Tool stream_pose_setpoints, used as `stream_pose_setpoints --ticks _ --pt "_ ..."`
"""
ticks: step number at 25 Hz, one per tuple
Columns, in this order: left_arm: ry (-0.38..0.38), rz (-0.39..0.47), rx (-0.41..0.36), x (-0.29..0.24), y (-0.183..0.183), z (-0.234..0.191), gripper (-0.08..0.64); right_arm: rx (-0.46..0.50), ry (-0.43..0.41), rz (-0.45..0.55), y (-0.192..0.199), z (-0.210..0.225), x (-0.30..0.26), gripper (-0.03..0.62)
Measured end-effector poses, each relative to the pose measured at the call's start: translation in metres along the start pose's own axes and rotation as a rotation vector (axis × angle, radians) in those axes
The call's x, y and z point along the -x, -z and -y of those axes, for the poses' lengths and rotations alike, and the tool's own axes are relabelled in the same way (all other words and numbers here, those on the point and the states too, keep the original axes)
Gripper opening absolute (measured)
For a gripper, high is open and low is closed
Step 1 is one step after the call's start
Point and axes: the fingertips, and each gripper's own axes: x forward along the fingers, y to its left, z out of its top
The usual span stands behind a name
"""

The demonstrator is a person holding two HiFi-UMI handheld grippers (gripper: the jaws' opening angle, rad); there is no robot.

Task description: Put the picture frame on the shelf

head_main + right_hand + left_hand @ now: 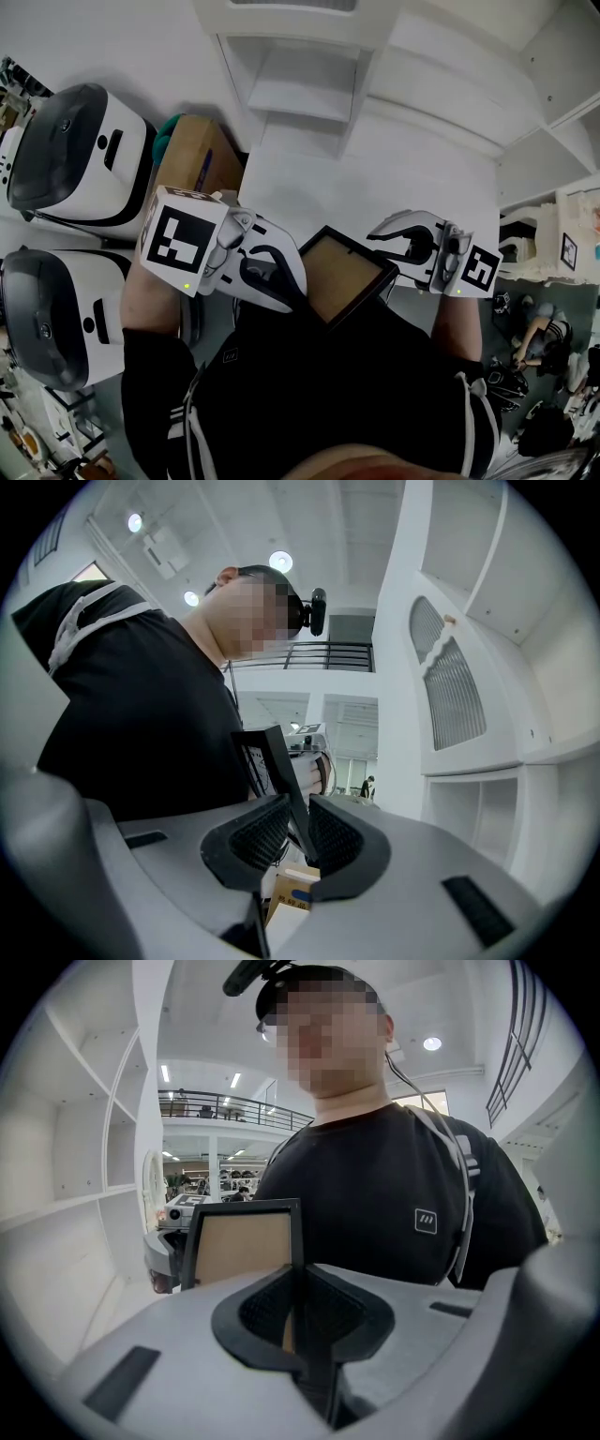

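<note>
The picture frame [343, 273] has a black border and a tan panel, and is held tilted in front of the person's chest. My left gripper [292, 287] is shut on its left edge; in the left gripper view the frame [239, 1246] rises from between the pads of that gripper [298, 1312]. My right gripper [392, 249] is at the frame's right corner. In the right gripper view the frame's edge [277, 761] runs between the jaws of that gripper [298, 829], against the right pad with a gap to the left pad. The white shelf unit [309, 84] stands ahead.
A white tabletop [375, 178] lies between me and the shelf. Two white and black machines [75, 150] [56, 314] and a cardboard box [192, 155] are on the left. More white shelving [553, 150] is on the right, with a person [536, 333] crouched below it.
</note>
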Motion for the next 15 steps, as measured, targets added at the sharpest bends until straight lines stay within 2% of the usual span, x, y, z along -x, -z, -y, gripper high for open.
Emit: stream_pose_setpoints --ticks 10,15 --pt "0.038 0.000 -0.012 0.001 0.000 0.005 0.044 0.022 -0.059 -0.043 0.001 -0.009 0.000 0.074" --pt "0.029 0.011 -0.015 0.002 -0.003 0.004 0.044 0.039 -0.098 -0.056 -0.004 -0.018 0.002 0.074"
